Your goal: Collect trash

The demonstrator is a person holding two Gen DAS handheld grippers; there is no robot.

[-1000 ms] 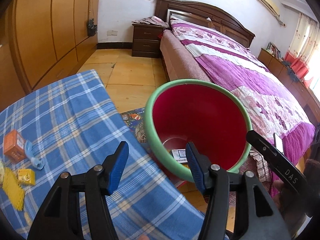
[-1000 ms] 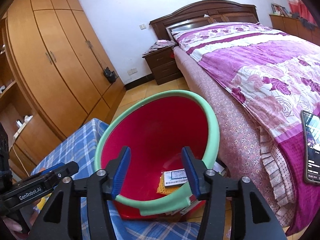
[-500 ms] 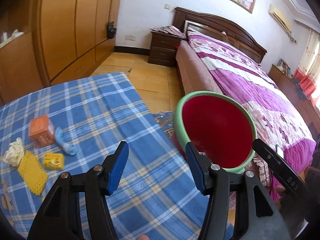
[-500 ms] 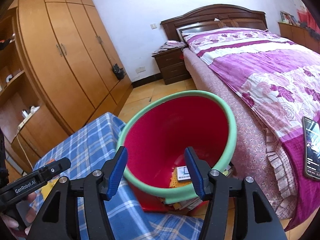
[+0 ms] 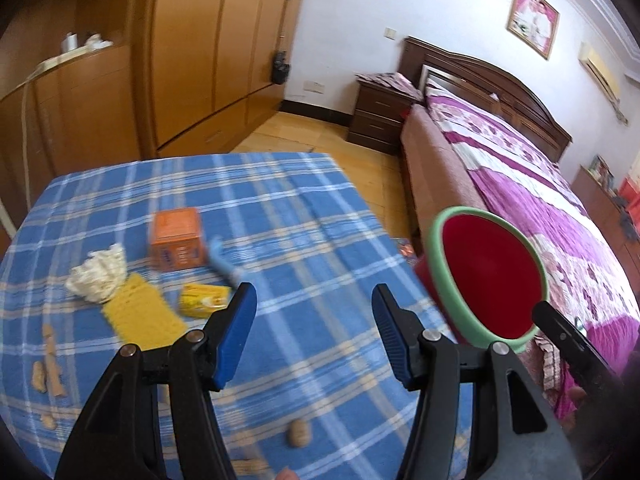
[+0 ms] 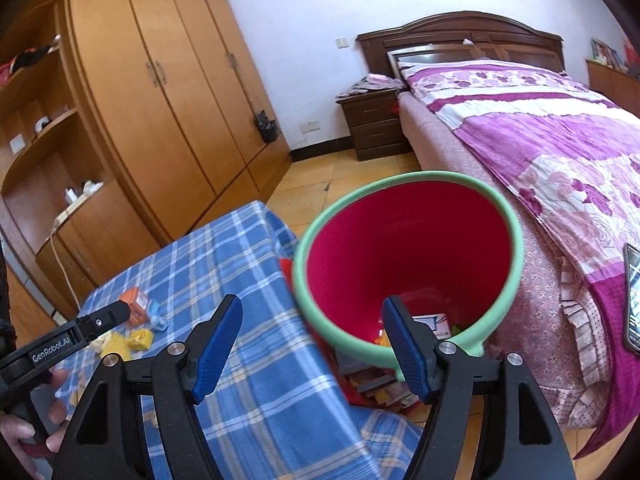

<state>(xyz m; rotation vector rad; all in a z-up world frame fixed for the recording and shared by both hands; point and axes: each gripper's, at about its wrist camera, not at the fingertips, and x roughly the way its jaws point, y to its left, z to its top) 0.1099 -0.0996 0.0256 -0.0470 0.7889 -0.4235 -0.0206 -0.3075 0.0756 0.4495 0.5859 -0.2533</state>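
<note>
1. Both grippers are hanging released and empty: left gripper (image 5: 314, 312), and right gripper (image 6: 312, 328), whose jaws have just been opening.
2. Trash is sitting on the blue plaid tablecloth (image 5: 280, 208), left of the red green-rimmed plastic bin (image 6: 408, 264): orange carton (image 5: 176, 238), yellow packet (image 5: 202, 300) (closest, I'd grab it first).
3. Readable: "GenRobot.AI" on the left gripper.

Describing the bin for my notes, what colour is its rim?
Light green rim, best in the right wrist view.
</note>
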